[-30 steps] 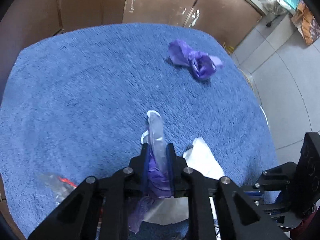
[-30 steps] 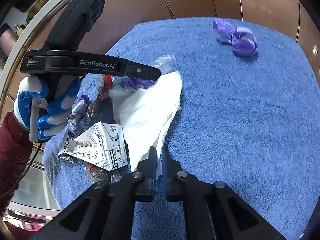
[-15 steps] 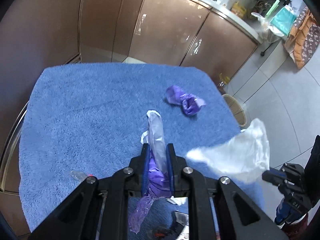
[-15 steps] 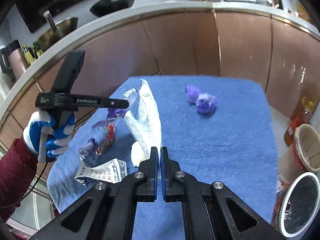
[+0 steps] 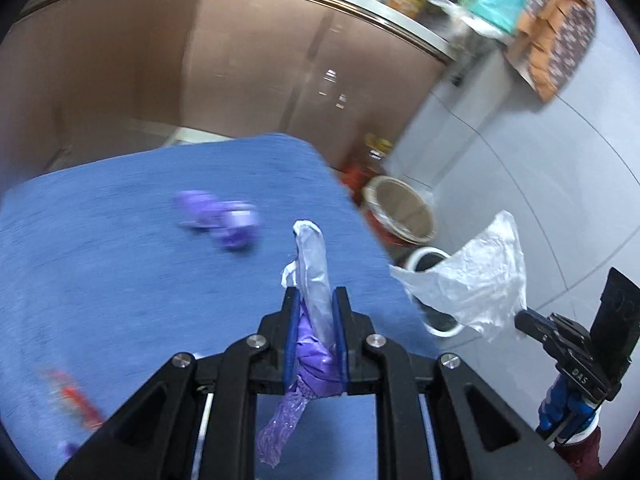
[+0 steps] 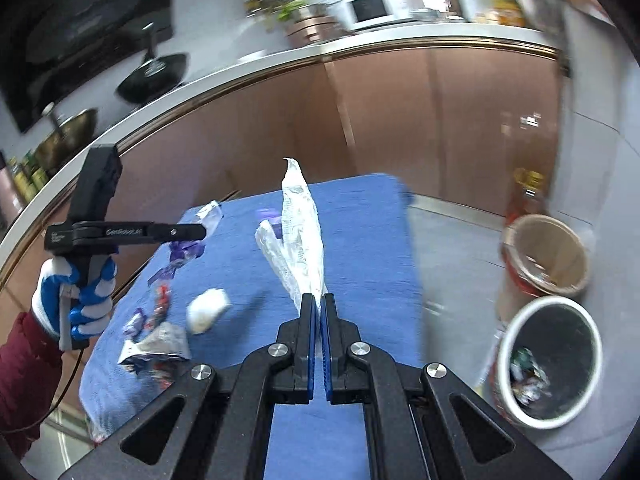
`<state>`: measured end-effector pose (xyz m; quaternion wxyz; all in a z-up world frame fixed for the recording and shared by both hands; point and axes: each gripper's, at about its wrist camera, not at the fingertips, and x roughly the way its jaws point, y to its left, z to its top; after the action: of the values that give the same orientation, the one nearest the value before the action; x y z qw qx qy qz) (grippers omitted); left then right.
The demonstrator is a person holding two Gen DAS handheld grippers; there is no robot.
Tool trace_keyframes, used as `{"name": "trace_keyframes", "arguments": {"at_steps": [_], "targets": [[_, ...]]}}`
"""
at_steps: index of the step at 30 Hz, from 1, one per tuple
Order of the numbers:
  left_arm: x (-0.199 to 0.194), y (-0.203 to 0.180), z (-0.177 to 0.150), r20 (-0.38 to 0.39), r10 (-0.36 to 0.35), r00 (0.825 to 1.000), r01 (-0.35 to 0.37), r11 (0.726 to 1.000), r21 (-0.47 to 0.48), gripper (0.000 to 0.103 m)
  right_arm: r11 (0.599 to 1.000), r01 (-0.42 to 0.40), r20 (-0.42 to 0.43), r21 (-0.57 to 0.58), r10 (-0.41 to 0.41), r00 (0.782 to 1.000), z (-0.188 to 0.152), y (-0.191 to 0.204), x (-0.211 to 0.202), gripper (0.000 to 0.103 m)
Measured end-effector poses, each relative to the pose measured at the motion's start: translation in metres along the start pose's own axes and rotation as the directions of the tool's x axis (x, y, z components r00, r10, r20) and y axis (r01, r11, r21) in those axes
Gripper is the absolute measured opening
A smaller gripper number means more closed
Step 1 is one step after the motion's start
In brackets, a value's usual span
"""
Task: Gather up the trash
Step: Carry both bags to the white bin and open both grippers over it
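My left gripper is shut on a twisted purple and clear plastic wrapper, held above the blue towel. My right gripper is shut on a thin white plastic bag, lifted off the table; the same bag hangs over the bins in the left wrist view. A crumpled purple bag lies on the towel. More scraps lie at the towel's left: a white wad, a printed paper piece and red and purple wrappers.
On the tiled floor to the right of the table stand a dark bin with a white rim holding some trash and a tan-lined bin. Brown cabinet fronts run behind the table under a countertop with pans.
Both grippers rose and swung right toward the bins. The white bag came up off the towel in the right gripper. The purple wrapper stayed clamped in the left.
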<state>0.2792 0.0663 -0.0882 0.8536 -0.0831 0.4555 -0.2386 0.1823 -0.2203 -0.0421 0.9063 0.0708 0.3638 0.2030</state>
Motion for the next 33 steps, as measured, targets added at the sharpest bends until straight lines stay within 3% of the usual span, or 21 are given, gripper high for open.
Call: {"name": "trace_keyframes", "arguments": {"at_steps": [7,17,28,29,30,33], "targets": [[0.08,-0.104,0.024,-0.091,-0.121,0.988,0.131,0.986,0.106,0.015,0.98,0.16,0.015,0.12,-0.163,0.986,-0.013,-0.082,-0.029,0.003],[0.216,-0.238,0.047,-0.259,-0.204,0.944,0.252,0.953,0.169,0.015,0.898,0.348,-0.06,0.269,-0.345,0.937,-0.035,-0.183,-0.018,0.003],[0.338,-0.29,0.047,-0.369,-0.225,0.902,0.282,0.954,0.106,0.018,0.814,0.48,-0.162,0.326,-0.452,0.877,-0.055,-0.245,0.009,0.005],[0.348,-0.292,0.046,-0.376,-0.227,0.898,0.283,0.954,0.099,0.023,0.808,0.49,-0.169,0.328,-0.46,0.872,-0.055,-0.248,0.011,0.005],[0.353,-0.292,0.045,-0.38,-0.23,0.896,0.284,0.955,0.091,0.031,0.801,0.498,-0.176,0.332,-0.466,0.867,-0.056,-0.25,0.013,0.006],[0.361,-0.291,0.043,-0.379,-0.236,0.895,0.281,0.957,0.069,0.036,0.784,0.518,-0.191,0.342,-0.481,0.856,-0.061,-0.257,0.016,0.021]]}}
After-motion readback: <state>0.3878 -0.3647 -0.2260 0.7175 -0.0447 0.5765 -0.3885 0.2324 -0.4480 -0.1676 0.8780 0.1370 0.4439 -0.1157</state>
